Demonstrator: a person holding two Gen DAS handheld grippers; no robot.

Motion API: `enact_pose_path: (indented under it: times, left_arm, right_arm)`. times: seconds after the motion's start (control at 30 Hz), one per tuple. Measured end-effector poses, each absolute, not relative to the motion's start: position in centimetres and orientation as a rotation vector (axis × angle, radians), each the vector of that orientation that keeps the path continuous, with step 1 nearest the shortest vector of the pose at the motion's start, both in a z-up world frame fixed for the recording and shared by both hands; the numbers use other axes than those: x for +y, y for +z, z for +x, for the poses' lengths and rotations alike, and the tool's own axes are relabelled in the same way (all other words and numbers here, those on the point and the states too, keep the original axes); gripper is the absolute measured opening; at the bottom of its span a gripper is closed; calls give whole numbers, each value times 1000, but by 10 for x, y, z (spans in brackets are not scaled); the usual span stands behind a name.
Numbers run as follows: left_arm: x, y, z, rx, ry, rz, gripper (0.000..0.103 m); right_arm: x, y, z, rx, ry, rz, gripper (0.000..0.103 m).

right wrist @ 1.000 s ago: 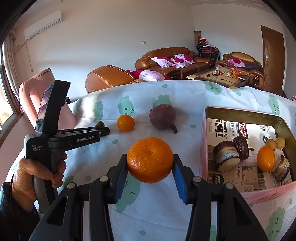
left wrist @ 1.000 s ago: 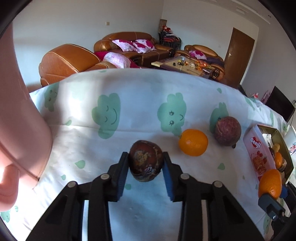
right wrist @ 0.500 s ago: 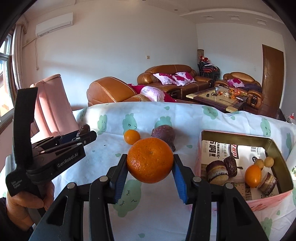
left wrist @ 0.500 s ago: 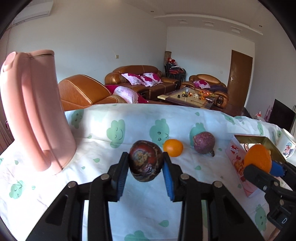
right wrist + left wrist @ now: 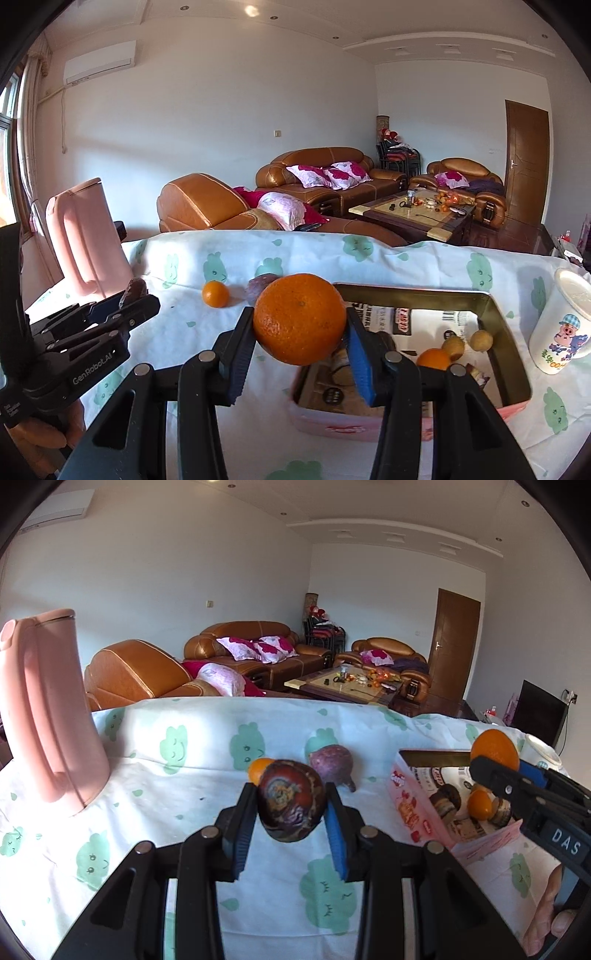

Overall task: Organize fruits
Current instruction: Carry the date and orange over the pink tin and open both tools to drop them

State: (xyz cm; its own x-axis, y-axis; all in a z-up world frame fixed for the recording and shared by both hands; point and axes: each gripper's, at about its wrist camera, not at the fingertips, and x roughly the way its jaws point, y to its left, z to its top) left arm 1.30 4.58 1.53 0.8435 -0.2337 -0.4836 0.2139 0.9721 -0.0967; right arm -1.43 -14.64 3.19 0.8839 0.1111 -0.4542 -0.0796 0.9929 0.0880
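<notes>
My left gripper [image 5: 291, 805] is shut on a dark brown mottled fruit [image 5: 291, 801], held above the cloud-print cloth. My right gripper [image 5: 300, 321] is shut on a large orange [image 5: 300, 318], raised over the near left corner of the pink box [image 5: 406, 424]. In the left wrist view the right gripper [image 5: 495, 757] shows at the right with its orange [image 5: 495, 749] above the box [image 5: 413, 805]. A small orange [image 5: 215, 294] and a purple fruit [image 5: 331, 765] lie on the cloth behind. Inside the box lie an orange [image 5: 434, 359], two small yellow fruits and brown pieces.
A tall pink jug [image 5: 48, 709] stands at the left of the table. A white cartoon mug [image 5: 565, 325] stands right of the box. The left gripper's body [image 5: 74, 350] and a hand fill the left of the right wrist view. Sofas lie beyond the table edge.
Both grippers rose and tilted up with their fruits still held. The left one drew back from the loose fruits; the right one moved right, over the box's corner.
</notes>
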Motion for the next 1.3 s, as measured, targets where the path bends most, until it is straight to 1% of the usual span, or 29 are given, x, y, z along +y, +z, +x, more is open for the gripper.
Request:
enact_pose_path:
  times: [0.47, 0.73, 1.0, 1.3]
  left_arm:
    - [-56, 33, 21, 494, -427, 10, 37]
    - [-109, 27, 46, 544, -478, 58, 37]
    - [-131, 6, 70, 624, -456, 81, 37]
    - [-138, -4, 74, 648, -435, 109, 37]
  right_arm:
    - [-246, 43, -16, 429, -100, 91, 49]
    - [-291, 38, -4, 459, -173, 127, 49]
    - [-289, 24, 15, 525, -129, 109, 49]
    - [-283, 1, 33, 620, -32, 147, 50]
